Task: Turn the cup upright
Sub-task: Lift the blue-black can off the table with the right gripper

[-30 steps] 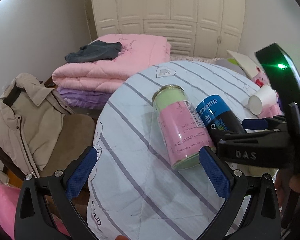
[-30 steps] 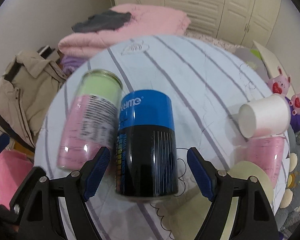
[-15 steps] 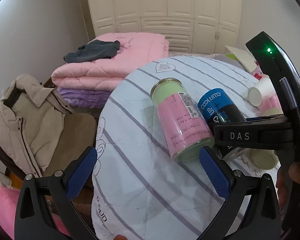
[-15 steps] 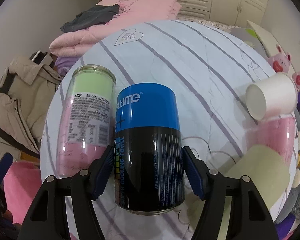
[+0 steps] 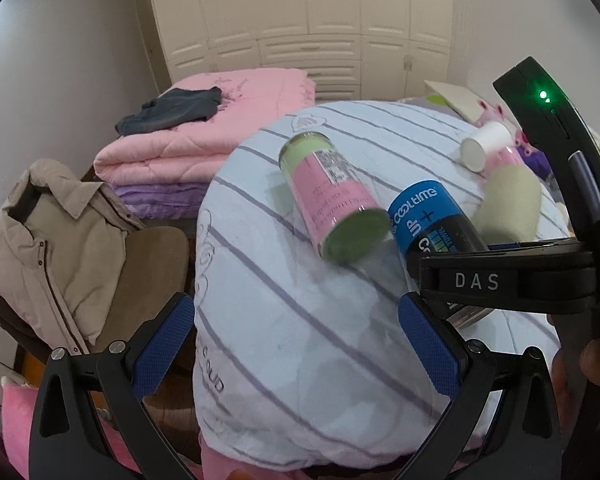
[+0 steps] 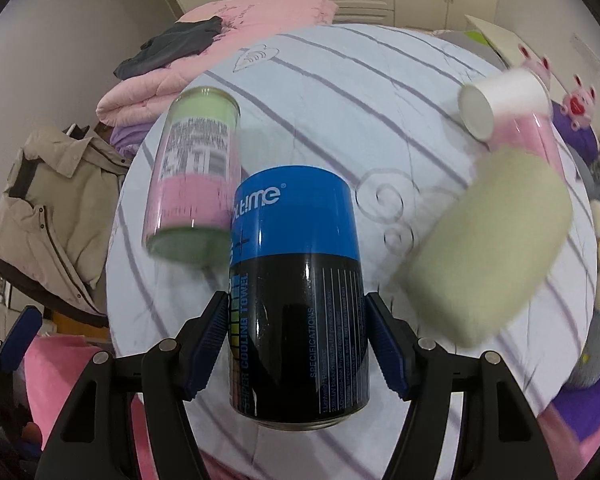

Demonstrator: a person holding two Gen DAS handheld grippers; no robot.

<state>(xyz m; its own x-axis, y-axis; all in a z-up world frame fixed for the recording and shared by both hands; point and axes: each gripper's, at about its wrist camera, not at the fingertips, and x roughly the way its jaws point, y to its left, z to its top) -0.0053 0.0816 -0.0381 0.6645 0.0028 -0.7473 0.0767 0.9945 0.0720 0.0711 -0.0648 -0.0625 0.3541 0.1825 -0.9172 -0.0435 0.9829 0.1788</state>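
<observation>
While the left claw (image 5: pixel 296 340) is held wide open and empty over the near edge of the round worktop (image 5: pixel 340 360), which is covered by a pale striped cloth, nothing is touched by its blue pads (image 5: pixel 162 344). At the far left, a beige jacket (image 5: pixel 48 248) is seen draped on a chair, and folded pink quilts (image 5: pixel 204 136) are stacked beyond it. Left of centre on the worktop, a pink-and-green jar (image 6: pixel 196 172) is seen lying on its side. Just right of it, the blue-and-black cup (image 6: pixel 296 292) is clamped between the pads of the right claw (image 6: pixel 296 344), which is closed firmly on its black lower half; the cup is seen tilted, its blue end pointing away, and whether it is clear of the cloth cannot be told. Further right, a second pink-and-green jar (image 6: pixel 496 240) lies on its side, and a white paper cup (image 6: pixel 500 100) lies tipped over at its far end.
</observation>
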